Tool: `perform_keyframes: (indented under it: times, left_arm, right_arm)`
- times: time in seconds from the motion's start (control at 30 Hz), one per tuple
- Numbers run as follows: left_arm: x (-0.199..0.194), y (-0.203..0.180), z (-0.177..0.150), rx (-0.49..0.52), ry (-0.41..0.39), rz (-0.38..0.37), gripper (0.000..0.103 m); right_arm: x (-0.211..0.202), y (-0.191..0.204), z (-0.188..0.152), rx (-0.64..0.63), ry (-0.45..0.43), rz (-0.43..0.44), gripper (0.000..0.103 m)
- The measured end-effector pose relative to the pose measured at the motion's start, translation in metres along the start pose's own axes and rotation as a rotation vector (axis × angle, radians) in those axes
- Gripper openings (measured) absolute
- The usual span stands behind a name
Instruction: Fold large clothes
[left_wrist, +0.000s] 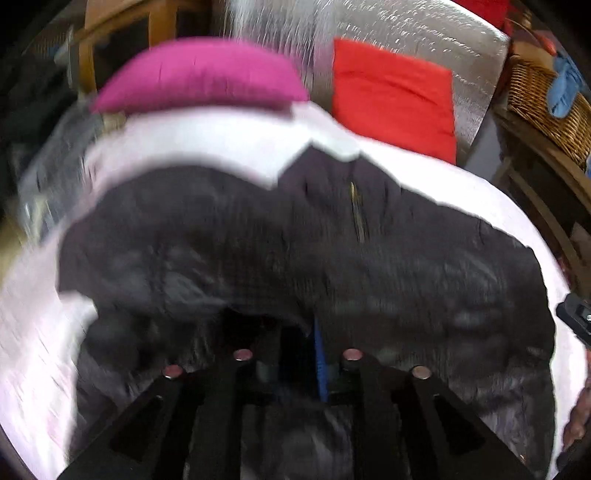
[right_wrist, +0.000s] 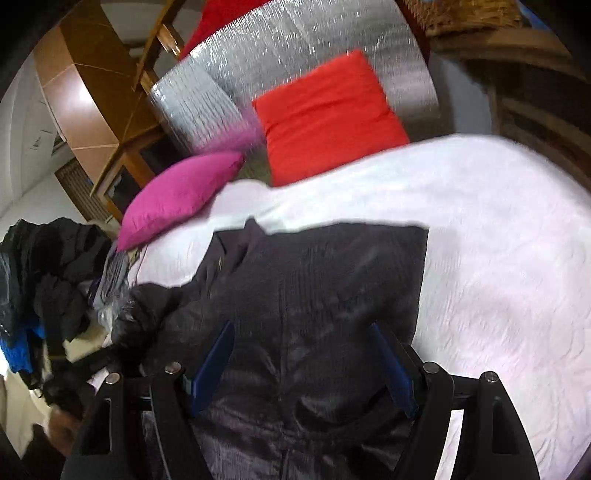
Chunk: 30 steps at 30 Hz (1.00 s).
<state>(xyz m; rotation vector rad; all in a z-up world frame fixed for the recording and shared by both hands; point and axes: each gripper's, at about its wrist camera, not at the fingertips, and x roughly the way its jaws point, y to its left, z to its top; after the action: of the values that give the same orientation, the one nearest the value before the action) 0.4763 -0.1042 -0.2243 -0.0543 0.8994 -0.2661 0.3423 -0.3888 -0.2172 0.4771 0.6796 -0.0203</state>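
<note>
Bedding: a white quilted bedspread (right_wrist: 498, 258) covers the bed, with a magenta cushion (right_wrist: 177, 195), a red square cushion (right_wrist: 328, 118) and silver padded pillows (right_wrist: 207, 107) at its head; a woven wicker basket (left_wrist: 546, 107) stands beside. The dark grey garment (right_wrist: 314, 280) lies spread on the bedspread. Right gripper (right_wrist: 303, 365): jaws wide apart above the garment, gripping nothing. Left gripper (left_wrist: 295, 343): jaws nearly together over dark fabric; grip cannot be determined.

Dark crumpled garment (right_wrist: 314, 280) spread on white bedcover (right_wrist: 498, 229)
</note>
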Motion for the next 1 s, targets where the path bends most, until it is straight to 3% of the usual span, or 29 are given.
perform_keyframes:
  times: [0.03, 0.1, 0.13, 0.2, 0.33, 0.5, 0.73, 1.0]
  left_arm:
    - [-0.008, 0.006, -0.005, -0.023, -0.007, -0.035, 0.026]
    - [-0.029, 0.012, -0.015, -0.063, -0.017, -0.103, 0.054]
    - [-0.04, 0.017, -0.019, -0.082, -0.023, -0.135, 0.058]
    - [-0.065, 0.029, -0.029, -0.106, -0.04, -0.203, 0.06]
    - [-0.098, 0.07, -0.036, -0.201, -0.047, -0.266, 0.064]
    - [-0.118, 0.145, -0.019, -0.45, -0.106, -0.233, 0.072]
    - [-0.066, 0.204, 0.004, -0.84, -0.04, -0.291, 0.076]
    - [-0.006, 0.194, 0.011, -0.954, 0.041, -0.269, 0.076]
  right_arm:
    - [0.001, 0.001, -0.001, -0.005, 0.011, -0.001, 0.078]
    - [0.003, 0.001, -0.002, -0.003, 0.027, 0.006, 0.078]
    - [0.004, 0.001, -0.002, 0.001, 0.029, 0.009, 0.078]
    - [0.007, 0.003, -0.003, 0.002, 0.034, 0.013, 0.078]
    - [0.012, 0.01, -0.007, -0.019, 0.047, 0.006, 0.078]
    - [0.016, 0.015, -0.01, -0.032, 0.048, 0.003, 0.078]
    - [0.021, 0.017, -0.01, -0.038, 0.045, -0.001, 0.078]
    - [0.024, 0.015, -0.01, -0.046, 0.037, -0.004, 0.078]
